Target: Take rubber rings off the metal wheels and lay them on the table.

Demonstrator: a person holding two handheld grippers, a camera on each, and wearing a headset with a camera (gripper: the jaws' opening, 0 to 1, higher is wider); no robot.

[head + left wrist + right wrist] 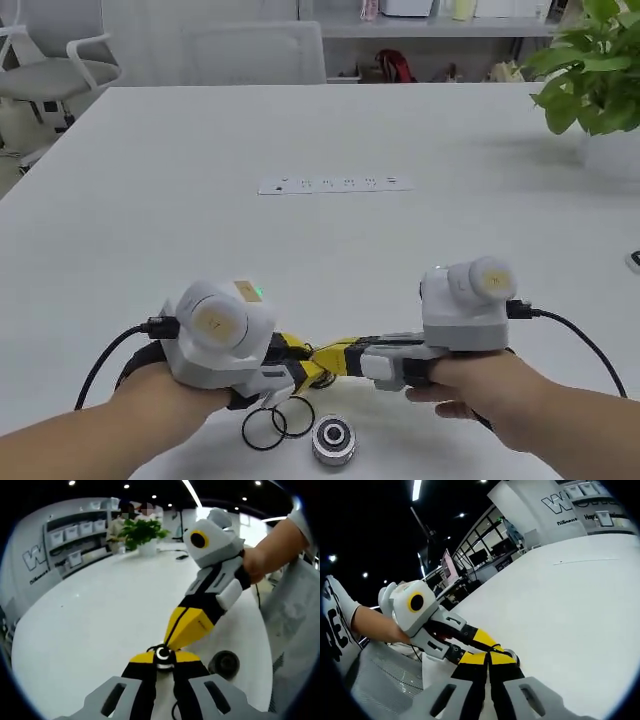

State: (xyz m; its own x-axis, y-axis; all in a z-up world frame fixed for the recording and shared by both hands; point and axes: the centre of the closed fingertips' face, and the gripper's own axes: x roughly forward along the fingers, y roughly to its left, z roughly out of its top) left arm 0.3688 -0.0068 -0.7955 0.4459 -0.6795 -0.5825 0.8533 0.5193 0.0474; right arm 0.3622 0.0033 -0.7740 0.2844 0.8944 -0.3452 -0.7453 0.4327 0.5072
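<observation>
We see the two claws meet tip to tip low over the near edge of the white table (pixel 420 240). The left claw (pixel 163 659) is clenched on a small metal wheel (pixel 163 653), whose round hub shows between its yellow tips in the left gripper view. The right claw (pixel 176 637) comes in from the opposite side, its yellow tips drawn together into one wedge that touches the top of the held wheel. We cannot tell whether it pinches a rubber ring there or merely presses against the wheel.

In the head view a second metal wheel (pixel 333 441) lies flat on the table just below the claws, with a dark band around its rim. Just beside it on the left, two black rubber rings (pixel 276 424) lie on the table, overlapping each other and partly tucked under the left claw. A hand grips each claw's handle, and a black cable trails from each.

Farther back, a row of sockets (pixel 335 184) sits at the middle of the table, and a potted plant (pixel 590 70) stands at the far right corner.
</observation>
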